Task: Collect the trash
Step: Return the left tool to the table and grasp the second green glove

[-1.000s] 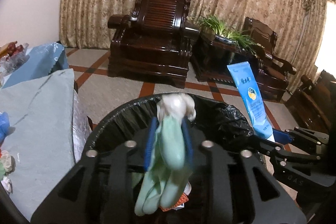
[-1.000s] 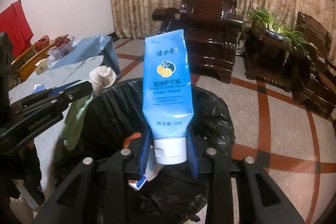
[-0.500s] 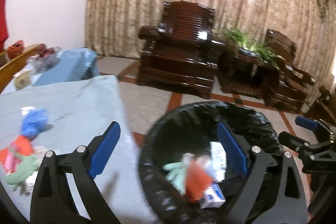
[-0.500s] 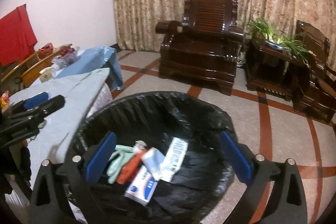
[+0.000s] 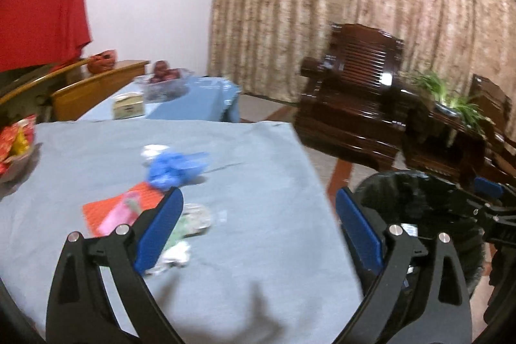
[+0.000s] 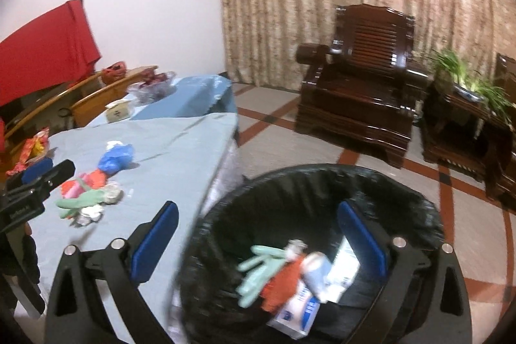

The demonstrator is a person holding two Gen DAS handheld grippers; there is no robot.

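Both grippers stand wide open and empty. The left gripper (image 5: 258, 234) points over a grey-blue table (image 5: 274, 263), where trash (image 5: 174, 170) lies in a loose pile (blue bag, red wrapper, crumpled paper). The right gripper (image 6: 258, 244) hangs above the black-lined bin (image 6: 403, 192), beside the table, holding a green glove (image 6: 258, 273), cartons and a tube.

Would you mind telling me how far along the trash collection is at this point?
Partly done. A green glove, a tube and small boxes already lie in the black-lined bin. Nothing is in hand: the left gripper and right gripper are both open and empty. Left on the table: a blue bag, a red packet, another green glove and crumpled scraps.
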